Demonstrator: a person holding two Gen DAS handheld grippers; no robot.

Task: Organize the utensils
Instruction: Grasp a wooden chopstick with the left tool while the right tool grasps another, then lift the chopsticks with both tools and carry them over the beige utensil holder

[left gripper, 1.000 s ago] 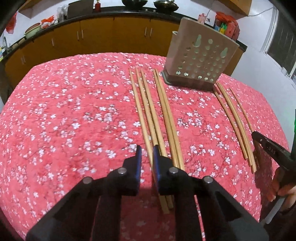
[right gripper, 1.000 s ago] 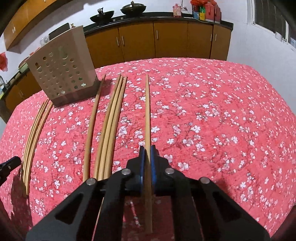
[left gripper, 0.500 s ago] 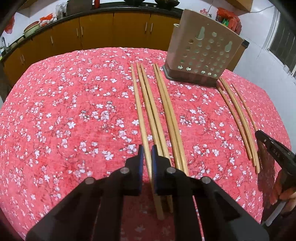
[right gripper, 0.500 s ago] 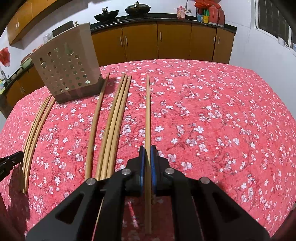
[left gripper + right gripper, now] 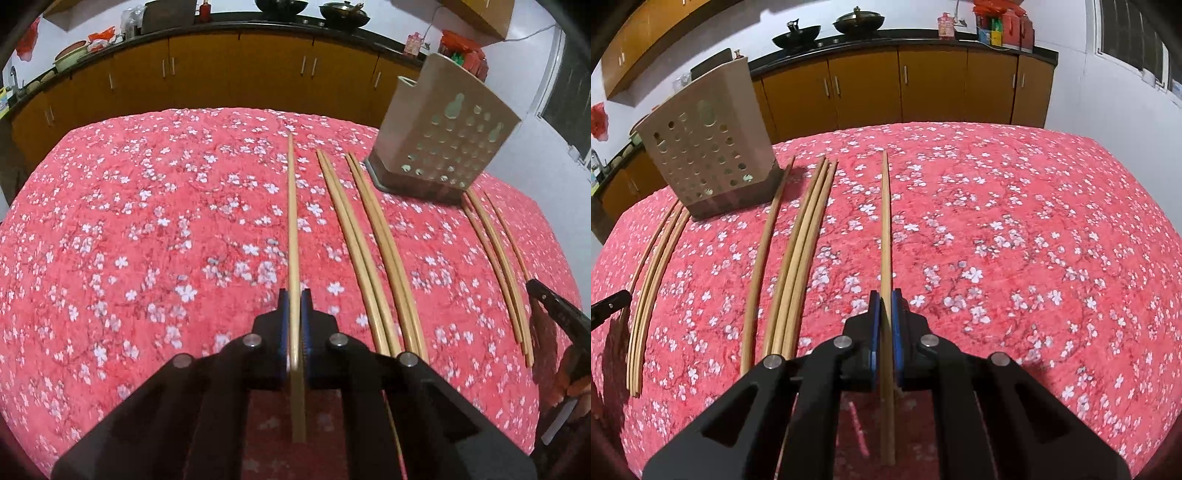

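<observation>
In the left wrist view the left tool (image 5: 294,295) sits at the bottom centre of the frame, its blue-padded jaws clamped narrow on a single wooden chopstick (image 5: 292,221) that runs straight up the middle of the frame over the red flowered cloth (image 5: 147,240) covering the worktop. Its near end pokes back between the black arms of the tool. Just to the right of it lie four more chopsticks (image 5: 365,240) in two close pairs, fanning toward the lower right. In the upper right stands the beige perforated utensil holder (image 5: 447,129) on a darker base, upright on the cloth, with another three chopsticks (image 5: 495,251) running from its base down the right side of the frame. At the right edge the tip of the other tool shows, with part of a hand (image 5: 569,380) below it. In the right wrist view the right tool (image 5: 885,295) is likewise closed narrow on a chopstick of its own (image 5: 885,221), which runs up the centre of the frame. To its left lie a bundle of three sticks (image 5: 801,251), then a lone stick (image 5: 764,251), and the holder (image 5: 705,140) stands in the upper left. Orange cabinets (image 5: 897,92) under a dark counter fill the top of both views.
</observation>
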